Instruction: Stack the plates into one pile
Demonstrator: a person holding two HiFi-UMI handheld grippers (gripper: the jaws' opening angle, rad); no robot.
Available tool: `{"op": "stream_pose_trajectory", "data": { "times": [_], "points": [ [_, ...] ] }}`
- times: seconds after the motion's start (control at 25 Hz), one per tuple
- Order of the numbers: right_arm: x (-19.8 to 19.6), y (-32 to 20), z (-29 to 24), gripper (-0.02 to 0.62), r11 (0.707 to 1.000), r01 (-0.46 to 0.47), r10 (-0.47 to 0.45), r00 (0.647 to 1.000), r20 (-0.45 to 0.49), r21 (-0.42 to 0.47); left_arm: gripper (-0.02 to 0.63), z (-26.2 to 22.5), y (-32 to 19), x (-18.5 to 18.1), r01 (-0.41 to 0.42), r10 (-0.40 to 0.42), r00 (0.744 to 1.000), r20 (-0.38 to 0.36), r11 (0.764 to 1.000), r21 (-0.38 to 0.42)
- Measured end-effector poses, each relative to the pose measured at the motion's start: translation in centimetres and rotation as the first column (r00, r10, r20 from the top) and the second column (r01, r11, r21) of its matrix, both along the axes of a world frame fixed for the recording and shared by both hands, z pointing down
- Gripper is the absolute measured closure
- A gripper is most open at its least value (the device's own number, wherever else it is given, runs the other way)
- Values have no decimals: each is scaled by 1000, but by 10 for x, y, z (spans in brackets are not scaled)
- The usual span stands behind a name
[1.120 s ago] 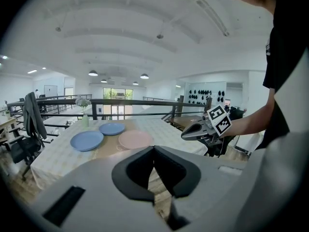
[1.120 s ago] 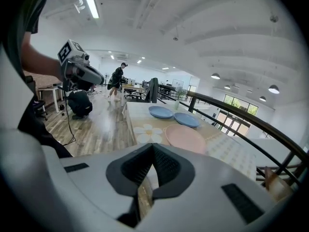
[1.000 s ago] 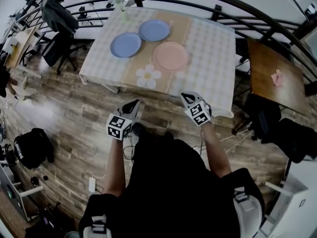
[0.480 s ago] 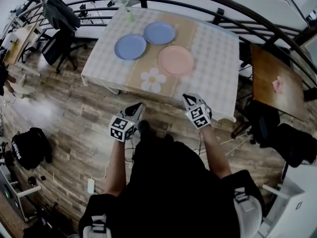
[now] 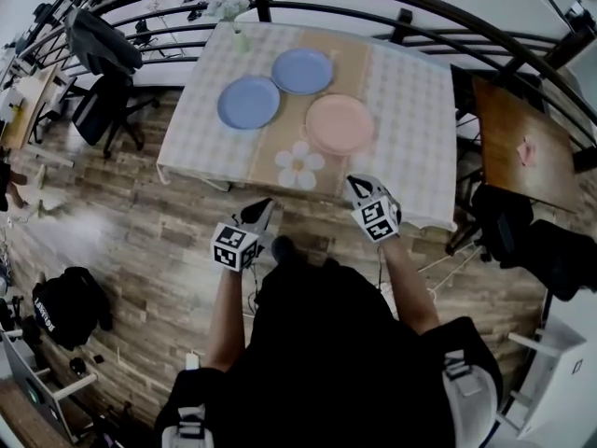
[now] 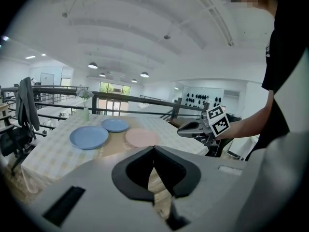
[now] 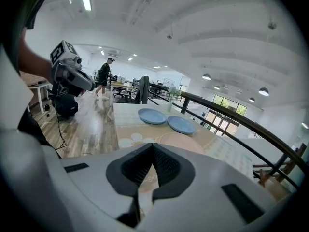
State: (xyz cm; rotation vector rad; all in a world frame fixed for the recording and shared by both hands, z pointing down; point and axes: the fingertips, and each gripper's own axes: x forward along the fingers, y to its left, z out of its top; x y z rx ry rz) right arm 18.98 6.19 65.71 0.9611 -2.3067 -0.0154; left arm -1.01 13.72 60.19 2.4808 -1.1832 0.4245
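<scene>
Checked-cloth table [image 5: 410, 91] stood ahead of the left fingers [image 5: 258, 212] and right fingers [image 5: 358, 186], its tan runner [image 5: 284, 136] and daisy motif [image 5: 300, 166] nearest them. Black railing [image 5: 402, 22] curved beyond it. Brown side table [image 5: 508, 119] lay right of the right fingers; black backpack [image 5: 65, 301] sat on plank floor [image 5: 140, 222], left of the left fingers.
</scene>
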Motion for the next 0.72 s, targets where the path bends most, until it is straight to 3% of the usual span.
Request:
{"op": "stream_pose_trajectory", "data": {
  "times": [0.72],
  "points": [
    [-46,-50,19,595,990,-137,136,990,-25,-19,604,2,-90,-58,-150,150,989,6,989,22]
  ]
}}
